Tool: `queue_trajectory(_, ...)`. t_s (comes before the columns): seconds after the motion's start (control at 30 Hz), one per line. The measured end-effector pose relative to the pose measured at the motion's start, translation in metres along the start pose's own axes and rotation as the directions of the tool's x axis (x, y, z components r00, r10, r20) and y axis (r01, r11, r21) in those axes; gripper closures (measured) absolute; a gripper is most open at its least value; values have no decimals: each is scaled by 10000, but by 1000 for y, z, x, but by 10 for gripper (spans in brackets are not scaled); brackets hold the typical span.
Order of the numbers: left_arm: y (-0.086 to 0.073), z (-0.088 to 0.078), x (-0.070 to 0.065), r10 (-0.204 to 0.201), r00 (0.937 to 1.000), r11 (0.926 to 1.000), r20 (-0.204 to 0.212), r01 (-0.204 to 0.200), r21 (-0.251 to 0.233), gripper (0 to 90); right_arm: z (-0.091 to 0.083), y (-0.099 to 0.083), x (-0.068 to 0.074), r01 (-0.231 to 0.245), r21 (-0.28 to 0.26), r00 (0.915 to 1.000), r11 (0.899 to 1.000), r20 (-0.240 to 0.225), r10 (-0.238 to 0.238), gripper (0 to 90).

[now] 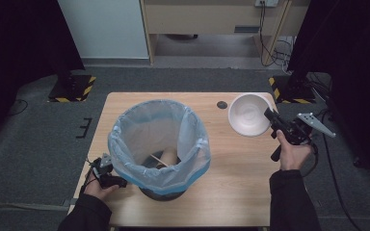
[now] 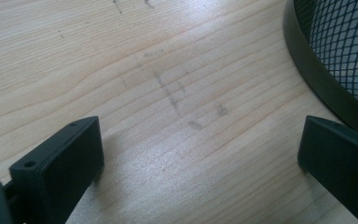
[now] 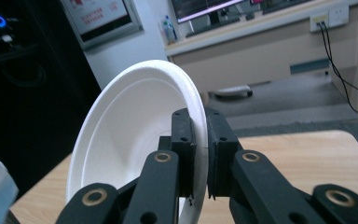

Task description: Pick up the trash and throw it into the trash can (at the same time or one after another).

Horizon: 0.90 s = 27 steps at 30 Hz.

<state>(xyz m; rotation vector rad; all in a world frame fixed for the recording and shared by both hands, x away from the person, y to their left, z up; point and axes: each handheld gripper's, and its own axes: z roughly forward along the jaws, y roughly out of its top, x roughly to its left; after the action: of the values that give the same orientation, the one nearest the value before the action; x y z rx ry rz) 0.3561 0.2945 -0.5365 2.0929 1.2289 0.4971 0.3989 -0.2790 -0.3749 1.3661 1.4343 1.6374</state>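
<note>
Dim room around me, overhead light on my pale wooden table point(image 1: 231, 178), soft glare, dark corners, slightly blurred background.

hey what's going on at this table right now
A person is working with tongs in each hand. The right tongs are clamped on the rim of a white bowl, held up off the table beside a mesh bin lined with a blue bag. The left tongs rest open on the table by the bin's base.
</note>
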Motion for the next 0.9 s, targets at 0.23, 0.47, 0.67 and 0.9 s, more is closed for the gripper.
queue_trajectory(0.23, 0, 0, 0, 1, 10000, 10000, 0, -1, -2, 0, -11, 17, 11, -27, -674, 9988, 9977, -486, -6, 841)
queue_trajectory(0.47, 0, 0, 0, 1, 10000, 10000, 0, -1, 0, 0, -22, 32, 27, -78, -1368, 9935, 9906, -1139, -79, 840)
queue_trajectory(0.67, 0, 0, 0, 2, 10000, 10000, 0, -2, -2, 0, -33, 46, 43, 7, -1924, 9848, 9813, -1706, -342, 840)
queue_trajectory(0.9, 0, 0, 0, 4, 10000, 10000, 1, -4, 4, 0, -44, 56, 59, 49, -2304, 9730, 9731, -2235, -578, 841)
